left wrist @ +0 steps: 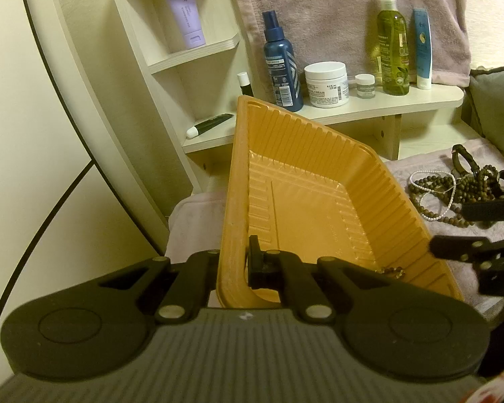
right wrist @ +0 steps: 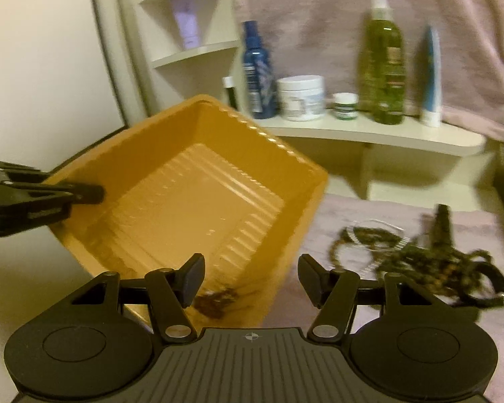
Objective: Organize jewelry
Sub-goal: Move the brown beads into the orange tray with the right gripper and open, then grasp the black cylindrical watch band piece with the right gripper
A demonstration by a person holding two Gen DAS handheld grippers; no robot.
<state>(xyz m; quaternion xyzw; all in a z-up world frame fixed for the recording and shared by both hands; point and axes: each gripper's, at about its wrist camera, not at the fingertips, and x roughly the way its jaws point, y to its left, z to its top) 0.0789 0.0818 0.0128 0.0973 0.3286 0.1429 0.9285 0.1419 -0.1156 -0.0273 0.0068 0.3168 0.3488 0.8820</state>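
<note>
An orange plastic tray (left wrist: 319,181) is tilted up, and my left gripper (left wrist: 233,262) is shut on its near left rim. A small brown bead piece (left wrist: 391,272) lies in the tray's low corner and also shows in the right wrist view (right wrist: 215,305). The tray also shows in the right wrist view (right wrist: 198,181). A pile of brown bead strands and a white pearl strand (left wrist: 453,191) lies on the pink towel to the right of the tray; it is blurred in the right wrist view (right wrist: 420,258). My right gripper (right wrist: 252,282) is open and empty over the tray's right edge.
A cream shelf (left wrist: 369,107) behind the tray holds a blue spray bottle (left wrist: 282,63), a white cream jar (left wrist: 326,84), a small jar, a green spray bottle (left wrist: 393,43) and a blue tube. A lilac tube (left wrist: 183,16) stands on an upper corner shelf. A pink towel hangs behind.
</note>
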